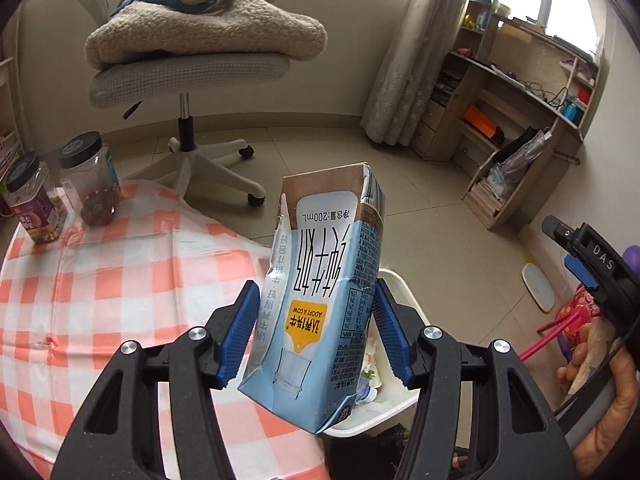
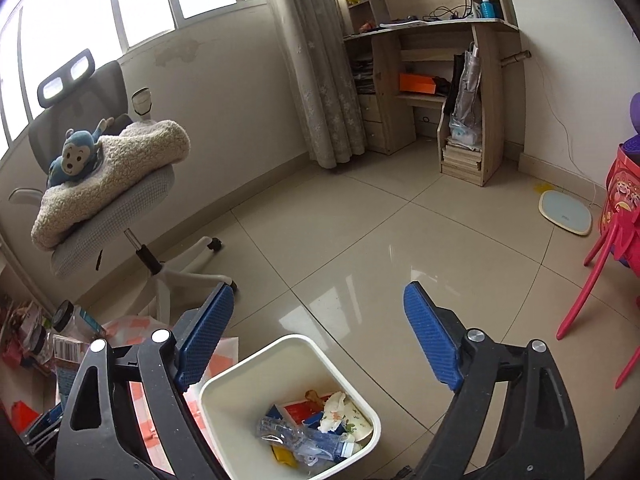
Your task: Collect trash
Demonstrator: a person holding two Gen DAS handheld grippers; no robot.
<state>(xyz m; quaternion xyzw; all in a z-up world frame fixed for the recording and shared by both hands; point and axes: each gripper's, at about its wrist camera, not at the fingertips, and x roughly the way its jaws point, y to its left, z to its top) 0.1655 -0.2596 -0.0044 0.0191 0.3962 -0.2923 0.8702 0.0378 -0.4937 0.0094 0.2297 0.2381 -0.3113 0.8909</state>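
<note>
The left gripper (image 1: 316,336) has its blue-padded jaws closed on a small blue and white milk carton (image 1: 320,300), gripping it by its two narrow sides. The carton is upside down, its printed text inverted, and it tilts slightly. It sits over the edge of the desk (image 1: 100,280), partly above a white waste bin (image 1: 400,292) that stands on the floor just beside the desk.

The right gripper (image 2: 320,336) has its jaws spread wide, with nothing between them. It hangs above the same white bin (image 2: 288,408), which already contains a crushed clear plastic bottle (image 2: 296,438), crumpled tissue (image 2: 334,410) and colourful wrappers. The person's right hand (image 1: 600,368) shows at the edge of the left view, holding that gripper's handle.

The desk wears a checked orange and white cloth. At its far left stand two clear snack jars (image 1: 64,192) with dark lids. Beyond is a tiled beige floor. A grey office chair (image 2: 104,200) carries a folded fleece blanket (image 2: 116,172) and a blue plush monkey (image 2: 76,154). Further right hang pale curtains (image 2: 320,64), then a wooden computer desk (image 2: 436,80) with cluttered shelves, a bathroom scale (image 2: 564,212) on the floor and a red plastic stool (image 2: 600,256).
</note>
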